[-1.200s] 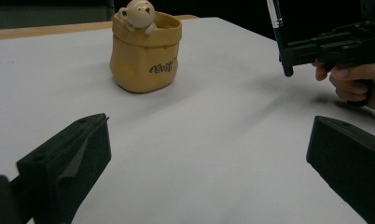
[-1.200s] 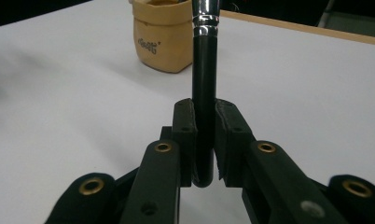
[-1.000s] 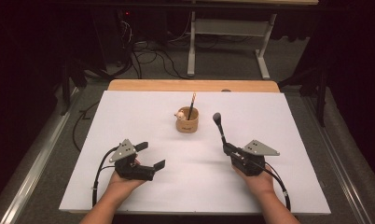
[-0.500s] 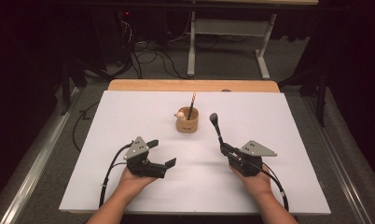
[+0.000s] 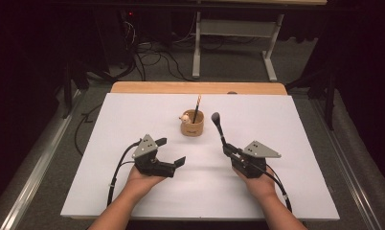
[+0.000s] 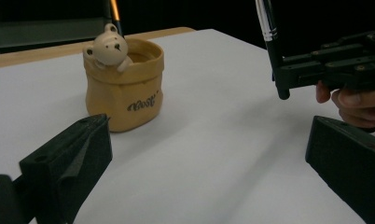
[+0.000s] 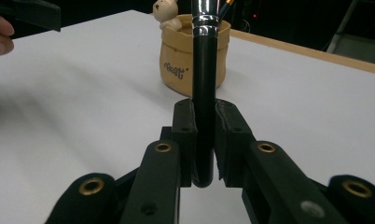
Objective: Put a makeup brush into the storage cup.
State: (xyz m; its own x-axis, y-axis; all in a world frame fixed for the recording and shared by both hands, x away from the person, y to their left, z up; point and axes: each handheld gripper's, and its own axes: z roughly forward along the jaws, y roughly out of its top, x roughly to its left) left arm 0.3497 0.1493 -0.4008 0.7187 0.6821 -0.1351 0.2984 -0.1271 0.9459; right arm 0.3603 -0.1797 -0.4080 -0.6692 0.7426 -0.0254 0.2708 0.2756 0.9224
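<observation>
A tan cup [image 5: 192, 125] with a small bear figure on its rim stands mid-table, an orange-tipped pencil [image 5: 197, 106] leaning inside it. My right gripper [image 5: 226, 149] is shut on the handle of a black brush [image 5: 220, 129], whose head points up and toward the cup. In the right gripper view the pads clamp the brush [image 7: 204, 70] near its butt end, with the cup [image 7: 176, 65] just behind it. My left gripper [image 5: 171, 151] stands open and holds nothing, to the cup's lower left. In the left gripper view, the cup [image 6: 122, 91] sits beyond the wide-apart jaws, and the brush [image 6: 268, 28] is at the right.
A white sheet [image 5: 286, 120] covers the table, with a wooden edge [image 5: 195, 87] showing at the back. Cables [image 5: 152, 52] and a desk frame [image 5: 238, 28] are on the floor beyond. A metal rail [image 5: 32, 177] runs along the left side.
My left gripper has moved to the right toward the table's middle and risen slightly, still open. The right gripper has stayed nearly in place, still holding the brush.
</observation>
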